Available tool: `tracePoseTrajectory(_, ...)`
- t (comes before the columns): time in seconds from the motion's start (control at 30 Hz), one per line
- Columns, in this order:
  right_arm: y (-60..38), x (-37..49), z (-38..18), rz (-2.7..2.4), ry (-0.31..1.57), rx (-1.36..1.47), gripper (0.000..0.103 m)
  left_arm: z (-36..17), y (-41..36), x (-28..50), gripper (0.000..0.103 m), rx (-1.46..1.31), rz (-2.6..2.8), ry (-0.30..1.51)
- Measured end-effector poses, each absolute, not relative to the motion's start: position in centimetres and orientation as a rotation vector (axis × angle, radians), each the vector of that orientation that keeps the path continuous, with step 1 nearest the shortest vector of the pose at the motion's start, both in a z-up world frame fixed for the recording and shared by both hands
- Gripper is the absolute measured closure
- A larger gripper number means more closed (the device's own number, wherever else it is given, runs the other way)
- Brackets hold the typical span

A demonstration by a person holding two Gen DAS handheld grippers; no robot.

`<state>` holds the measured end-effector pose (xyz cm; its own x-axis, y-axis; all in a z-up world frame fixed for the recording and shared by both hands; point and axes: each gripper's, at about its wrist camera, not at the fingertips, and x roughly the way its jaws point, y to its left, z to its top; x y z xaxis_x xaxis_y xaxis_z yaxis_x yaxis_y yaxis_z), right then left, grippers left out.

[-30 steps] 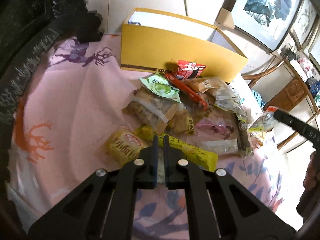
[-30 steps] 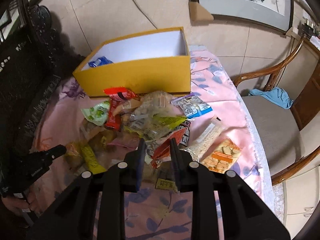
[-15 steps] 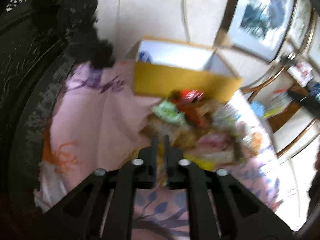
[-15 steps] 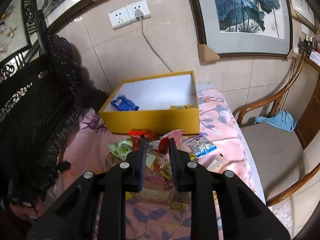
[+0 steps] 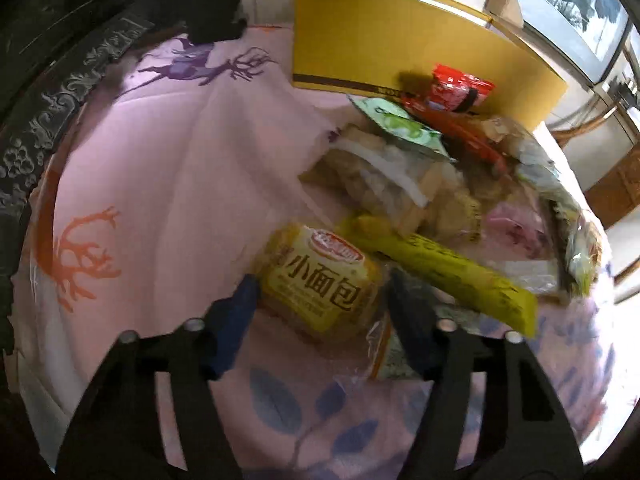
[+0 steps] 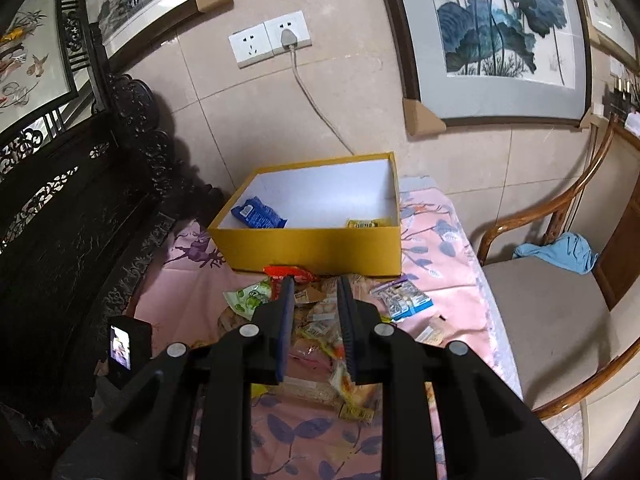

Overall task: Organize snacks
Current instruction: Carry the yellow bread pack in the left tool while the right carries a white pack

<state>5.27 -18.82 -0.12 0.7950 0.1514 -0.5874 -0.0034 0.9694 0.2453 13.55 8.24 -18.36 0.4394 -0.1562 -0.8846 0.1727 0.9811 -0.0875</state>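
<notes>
So the left gripper [image 5: 320, 284] is tipped steeply down over the pink tablecloth [image 5: 180, 160], and its jaws have just been opening. They now stand apart on either side of a yellow bread packet [image 5: 320, 280] with Chinese lettering. The blue finger pads [image 5: 236, 312] sit just beside the packet's edges, but the view is too blurry to tell if they actually press on it. The packet lies flat on the cloth at the near end of the snack pile [image 5: 440, 184], touching a long yellow-green stick pack [image 5: 460, 272]. Behind the pile there's a green packet [image 5: 400, 128] and a red one [image 5: 456, 88] right up against the wall of the yellow box [image 5: 400, 40].

The right gripper [image 6: 316, 284] is held higher up, pointing at a shallower downward angle toward the box [image 6: 316, 248]. Its jaws look narrow with nothing between them, only the pile [image 6: 320, 328] on the table below. Inside the box there's a blue packet [image 6: 258, 213] on the left and a small yellow one [image 6: 366, 223] against the near wall. A blue-and-white packet [image 6: 402, 300] lies apart on the right side of the cloth. The left gripper's body, with its little lit screen [image 6: 120, 346], shows at lower left.
</notes>
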Motion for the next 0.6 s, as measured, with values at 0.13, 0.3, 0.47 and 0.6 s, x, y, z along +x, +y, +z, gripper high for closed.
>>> tracePoseTrajectory(0.13,-19.7,5.5,-0.6,0.083,0.672,0.237,0.081,-16.8,8.6,13.1,0.041,-0.022,-0.218,1.107)
tracePoseTrajectory(0.3,-18.6,5.5,-5.4,0.096,0.820,0.077,0.016,-14.2,9.2,11.7,0.041,-0.066,-0.239,1.044)
tracePoseTrajectory(0.47,-12.2,5.9,-13.7,0.289,0.948,-0.070,0.017,-11.4,9.8,9.8,0.041,-0.071,-0.234,1.003)
tracePoseTrajectory(0.6,-10.8,5.5,-19.1,0.258,1.062,-0.163,0.063,-10.4,10.1,8.4,0.041,-0.064,-0.229,0.988)
